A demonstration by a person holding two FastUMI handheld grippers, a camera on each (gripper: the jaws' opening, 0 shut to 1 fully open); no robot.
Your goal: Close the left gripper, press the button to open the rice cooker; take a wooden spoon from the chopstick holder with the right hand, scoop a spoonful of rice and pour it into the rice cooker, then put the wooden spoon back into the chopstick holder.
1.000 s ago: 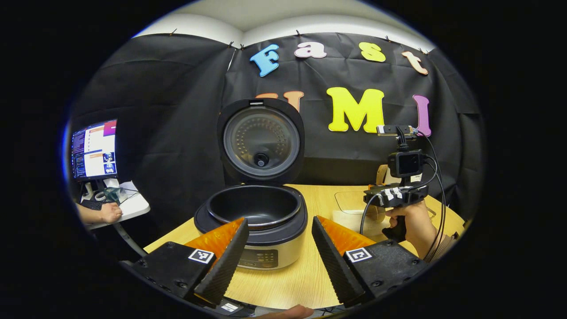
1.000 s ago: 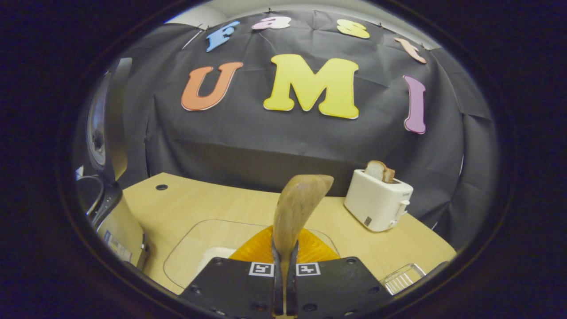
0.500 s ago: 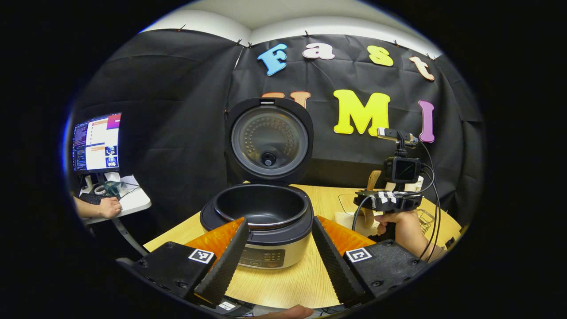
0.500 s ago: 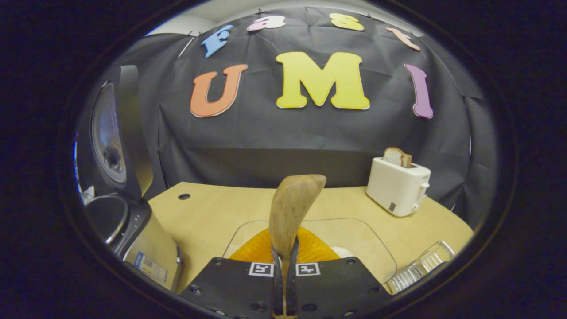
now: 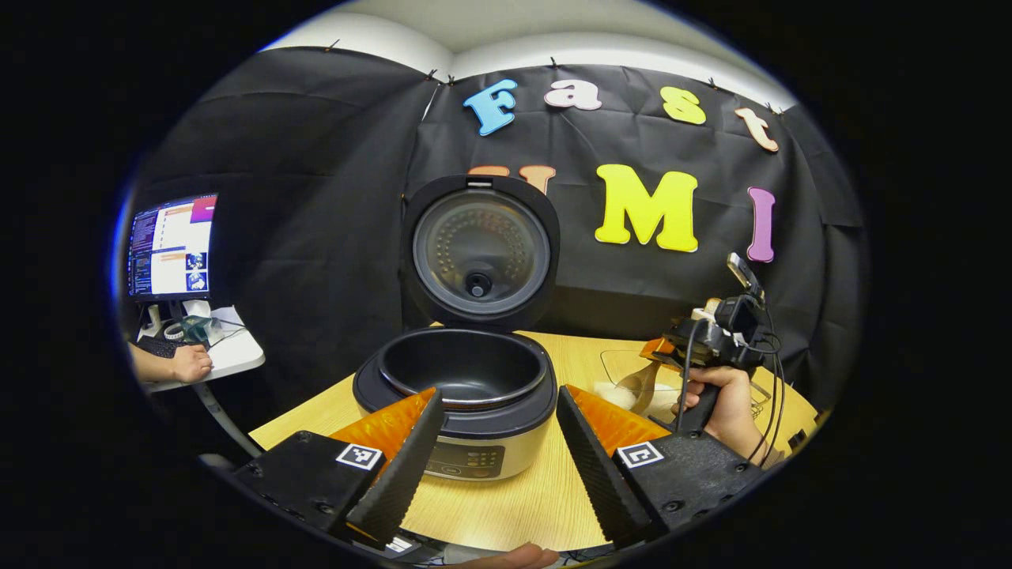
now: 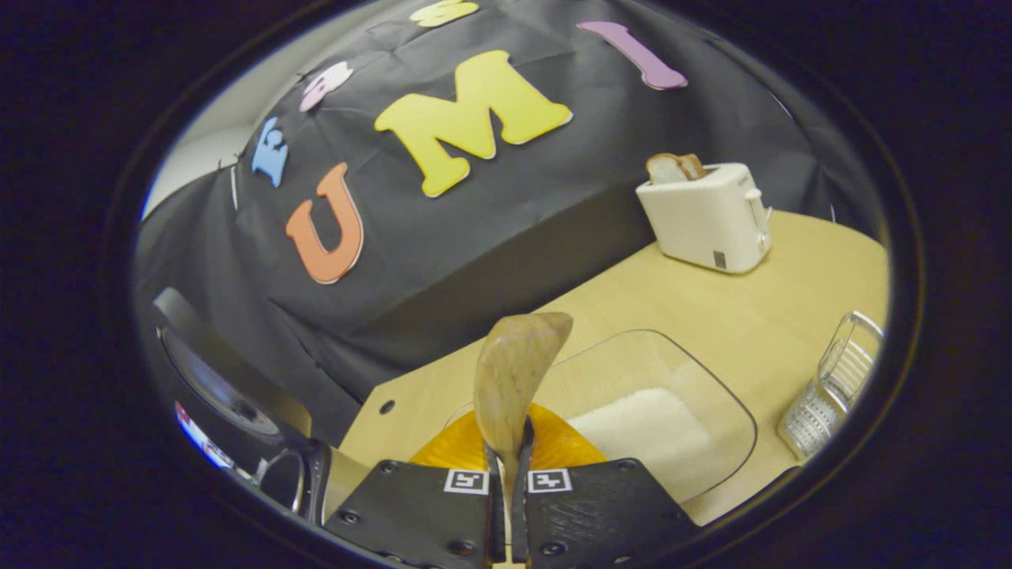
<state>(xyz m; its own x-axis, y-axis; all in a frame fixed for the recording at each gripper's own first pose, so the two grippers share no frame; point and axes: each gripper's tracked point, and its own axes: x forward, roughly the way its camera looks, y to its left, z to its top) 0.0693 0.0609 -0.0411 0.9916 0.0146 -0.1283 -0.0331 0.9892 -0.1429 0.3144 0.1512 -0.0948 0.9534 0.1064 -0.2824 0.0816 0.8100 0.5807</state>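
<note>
Wooden spoon [image 6: 514, 375] is being pinched in our right gripper [image 6: 506, 506] fingers, tilting over the rice tray [image 6: 711, 395] for scooping; our left gripper [image 5: 494, 458] fingers are spreading before the open rice cooker [image 5: 466, 387].

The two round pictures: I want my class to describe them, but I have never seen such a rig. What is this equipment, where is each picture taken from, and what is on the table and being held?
A person holds a two-finger tool in each hand; each tool carries a wide-angle camera looking out along its own fingers.

The left gripper view looks over the open left tongs at a rice cooker on the table, its lid standing up and its pot looking empty. Farther right, a hand holds the other tool.

The right gripper view is tilted. The right tongs are closed on a wooden spoon, bowl end forward, above a clear dish of rice. A toaster with bread and a wire holder also stand on the table.
</note>
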